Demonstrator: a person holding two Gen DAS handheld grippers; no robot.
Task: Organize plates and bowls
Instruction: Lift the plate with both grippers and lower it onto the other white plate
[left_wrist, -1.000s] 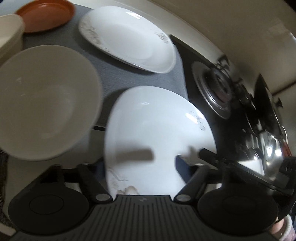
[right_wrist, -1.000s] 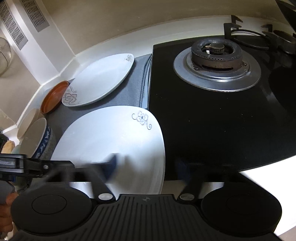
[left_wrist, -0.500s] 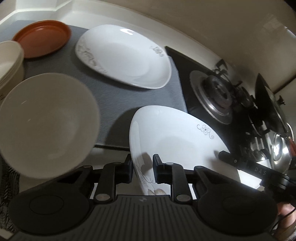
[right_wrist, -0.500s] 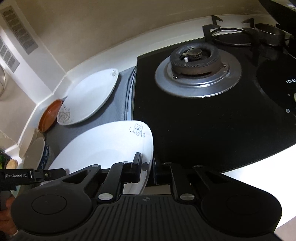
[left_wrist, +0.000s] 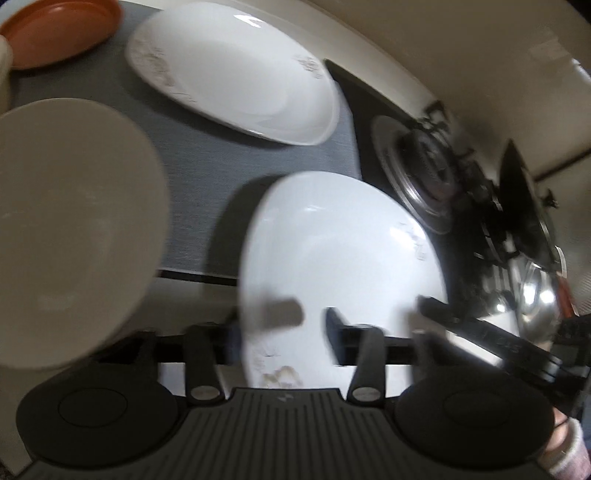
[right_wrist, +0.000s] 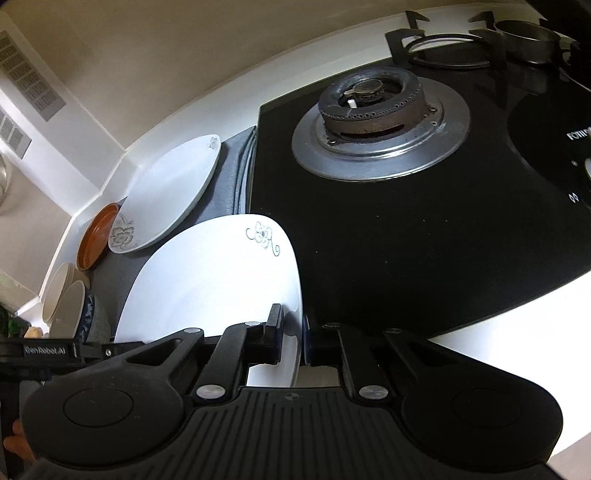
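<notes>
A white flowered plate is lifted at the counter's front edge; it also shows in the left wrist view. My right gripper is shut on its right rim. My left gripper is open, its blurred fingers spread around the plate's near rim, one over the plate. A second white flowered plate lies on the grey mat behind; it also shows in the right wrist view. A cream bowl stands at the left.
An orange-brown dish lies at the mat's far left corner. A blue-patterned bowl and a cream bowl stand left of the plate. The black gas hob with a burner is at the right, with pots.
My left gripper was shut on the plate's near rim half a second ago and has opened. My right gripper has stayed shut on the plate, which has tilted a little.
</notes>
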